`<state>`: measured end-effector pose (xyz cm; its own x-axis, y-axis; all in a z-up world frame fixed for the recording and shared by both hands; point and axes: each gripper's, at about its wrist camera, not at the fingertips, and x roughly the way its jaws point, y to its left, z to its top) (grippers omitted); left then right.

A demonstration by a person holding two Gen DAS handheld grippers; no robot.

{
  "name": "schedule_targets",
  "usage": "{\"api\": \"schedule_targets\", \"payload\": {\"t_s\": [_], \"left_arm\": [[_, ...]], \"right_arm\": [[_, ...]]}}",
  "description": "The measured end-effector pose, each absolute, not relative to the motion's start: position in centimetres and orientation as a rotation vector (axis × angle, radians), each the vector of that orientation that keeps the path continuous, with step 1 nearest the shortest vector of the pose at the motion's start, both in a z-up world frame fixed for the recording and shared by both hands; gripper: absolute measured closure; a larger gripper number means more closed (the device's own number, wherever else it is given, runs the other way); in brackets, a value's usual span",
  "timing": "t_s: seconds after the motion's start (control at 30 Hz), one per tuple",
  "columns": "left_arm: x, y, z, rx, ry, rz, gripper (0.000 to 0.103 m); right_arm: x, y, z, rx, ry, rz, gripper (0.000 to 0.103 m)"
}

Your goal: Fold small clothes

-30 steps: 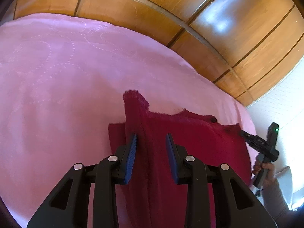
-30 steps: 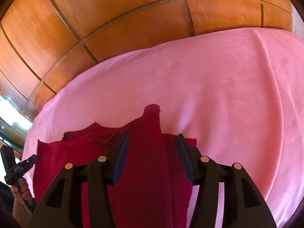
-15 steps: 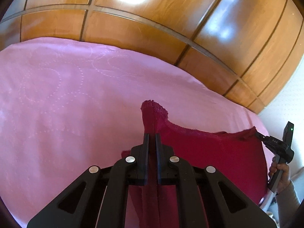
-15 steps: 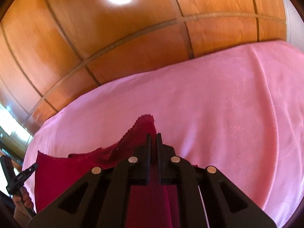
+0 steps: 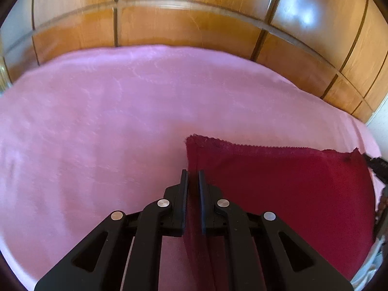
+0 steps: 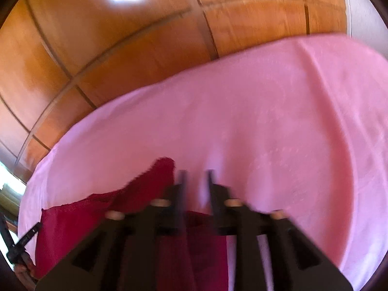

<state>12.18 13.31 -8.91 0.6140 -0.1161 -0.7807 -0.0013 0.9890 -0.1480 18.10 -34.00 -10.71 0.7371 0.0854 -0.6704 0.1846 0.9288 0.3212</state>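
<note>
Lying on the pink bed [image 5: 97,145] toward its near edge below the wooden headboard [image 5: 194,24]: dark red cloth [image 5: 278,181], one corner clamped in the left tool [image 5: 193,181], right tool [image 6: 196,181] opening, nothing between, cloth just beside.

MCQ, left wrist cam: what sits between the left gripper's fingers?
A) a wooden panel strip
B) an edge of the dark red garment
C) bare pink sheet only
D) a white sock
B: in the left wrist view the left gripper is shut on a fold of the dark red garment, which runs up between its fingers and spreads out over the pink sheet.
</note>
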Motion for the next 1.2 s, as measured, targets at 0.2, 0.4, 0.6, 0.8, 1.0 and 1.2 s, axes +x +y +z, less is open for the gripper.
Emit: {"api": "schedule_targets", "payload": {"t_s": [0.2, 0.4, 0.6, 0.8, 1.0, 1.2], "left_arm": [[7.8, 12.1, -5.7, -0.131, 0.811, -0.040, 0.071], [3.8, 8.6, -6.3, -0.095, 0.802, -0.085, 0.060], [2.7, 7.3, -8.4, -0.041, 0.832, -0.096, 0.060], [1.8, 7.4, -8.4, -0.067, 0.830, -0.098, 0.060], [0.8, 7.3, -7.1, -0.066, 0.788, -0.099, 0.060], [-0.1, 6.5, -6.3, -0.052, 0.766, -0.119, 0.060]], "right_arm": [[13.9, -30.1, -7.5, 0.283, 0.684, 0.096, 0.042], [13.6, -25.7, -10.3, 0.160, 0.782, 0.140, 0.026], [16.5, -29.9, -14.2, 0.374, 0.860, 0.068, 0.029], [14.9, -29.2, -12.9, 0.345, 0.851, 0.069, 0.027], [11.1, -31.6, -11.5, 0.442, 0.793, 0.059, 0.018], [8.2, -34.3, -12.9, 0.555, 0.813, 0.059, 0.016]]}}
